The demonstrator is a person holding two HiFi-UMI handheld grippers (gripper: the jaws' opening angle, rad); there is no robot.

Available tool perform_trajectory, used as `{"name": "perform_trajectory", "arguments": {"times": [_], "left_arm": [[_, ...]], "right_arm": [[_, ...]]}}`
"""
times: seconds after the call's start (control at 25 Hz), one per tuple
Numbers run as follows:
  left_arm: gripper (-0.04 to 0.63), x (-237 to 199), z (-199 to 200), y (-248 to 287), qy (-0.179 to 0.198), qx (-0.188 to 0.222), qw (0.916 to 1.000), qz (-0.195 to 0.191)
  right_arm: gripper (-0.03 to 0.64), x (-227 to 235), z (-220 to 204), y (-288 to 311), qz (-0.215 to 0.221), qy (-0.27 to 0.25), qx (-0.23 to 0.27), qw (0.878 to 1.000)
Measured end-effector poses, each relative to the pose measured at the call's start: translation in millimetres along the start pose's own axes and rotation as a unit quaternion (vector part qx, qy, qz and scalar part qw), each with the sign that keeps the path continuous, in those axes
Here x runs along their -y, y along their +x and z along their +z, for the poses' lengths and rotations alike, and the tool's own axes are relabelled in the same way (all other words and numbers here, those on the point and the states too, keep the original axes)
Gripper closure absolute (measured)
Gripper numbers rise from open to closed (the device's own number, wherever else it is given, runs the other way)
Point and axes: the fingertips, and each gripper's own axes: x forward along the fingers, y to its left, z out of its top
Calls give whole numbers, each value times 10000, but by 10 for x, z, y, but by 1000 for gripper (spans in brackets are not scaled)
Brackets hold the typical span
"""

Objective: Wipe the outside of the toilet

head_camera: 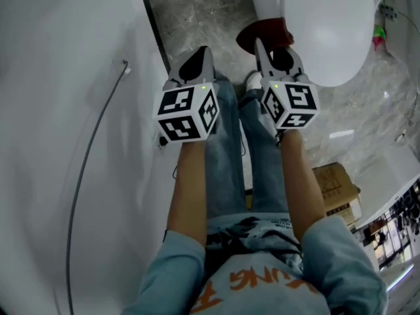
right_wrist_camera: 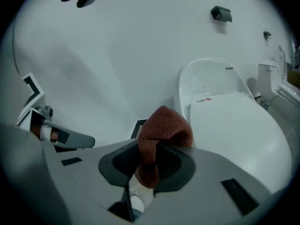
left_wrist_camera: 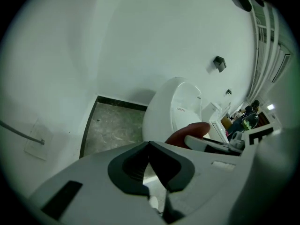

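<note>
The white toilet (head_camera: 328, 25) stands at the upper right of the head view, lid down. My right gripper (head_camera: 264, 46) is shut on a red-brown cloth (head_camera: 261, 31), which it holds close to the bowl's left side. In the right gripper view the cloth (right_wrist_camera: 161, 132) bulges out above the jaws of the right gripper (right_wrist_camera: 157, 149), with the toilet (right_wrist_camera: 234, 125) just beyond. My left gripper (head_camera: 199, 54) hovers over the floor left of the bowl, shut and holding nothing. The left gripper view shows that left gripper (left_wrist_camera: 150, 145), the toilet (left_wrist_camera: 171, 109) and the cloth (left_wrist_camera: 190, 131).
A white wall (head_camera: 65, 110) with a thin grey cable (head_camera: 92, 143) runs along the left, edged by dark skirting (head_camera: 152, 25). The floor is grey marble tile (head_camera: 197, 12). A cardboard box (head_camera: 338, 189) lies at lower right. The person's legs stand below both grippers.
</note>
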Motion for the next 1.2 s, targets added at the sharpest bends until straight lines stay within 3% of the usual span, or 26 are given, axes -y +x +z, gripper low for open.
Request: {"name": "perform_trajectory", "arguments": {"times": [0.16, 0.6, 0.88, 1.2], "left_arm": [[600, -57, -34, 123, 6, -102, 9999, -59], [601, -296, -168, 437, 12, -446, 9990, -66], [601, -405, -183, 598, 49, -590, 9982, -72], [601, -406, -286, 691, 135, -771, 9968, -148]], "right_arm": [[537, 9, -62, 364, -45, 206, -106, 9997], [538, 236, -168, 1141, -375, 98, -382, 9985], [538, 441, -259, 1441, -940, 142, -533, 9940], [540, 661, -297, 1589, -1304, 389, -451, 9897]]}}
